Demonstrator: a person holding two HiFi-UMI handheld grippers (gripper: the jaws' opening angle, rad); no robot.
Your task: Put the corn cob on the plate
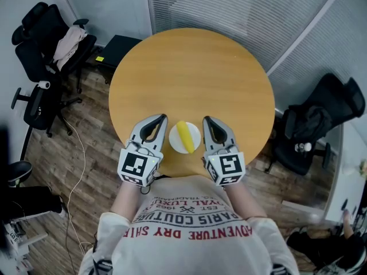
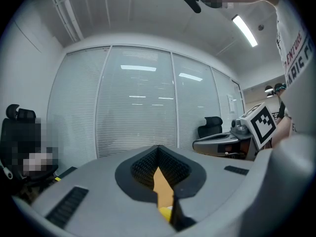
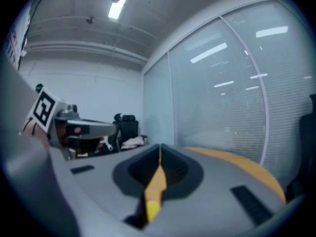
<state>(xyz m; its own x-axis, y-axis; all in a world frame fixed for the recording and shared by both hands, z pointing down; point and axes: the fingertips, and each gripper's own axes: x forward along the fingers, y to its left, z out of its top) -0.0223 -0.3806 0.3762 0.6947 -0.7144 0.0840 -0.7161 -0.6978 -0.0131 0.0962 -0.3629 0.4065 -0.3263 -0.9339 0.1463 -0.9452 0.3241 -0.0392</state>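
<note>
as two grippers flank it, one plate bears one cob.

The corn cob is yellow and the plate white. The surface is plain orange-tan. The left tool and right tool are grey, with black ribbed pads and black-and-white square markers. The floor shows brown planks, and the office chair is black.

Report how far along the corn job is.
Done, by the look of it: the corn cob lies on the plate on the table. In hand: nothing; the left hand-held gripper and right hand-held gripper flank the plate, jaws together, empty. Left to do: nothing visible.
</note>
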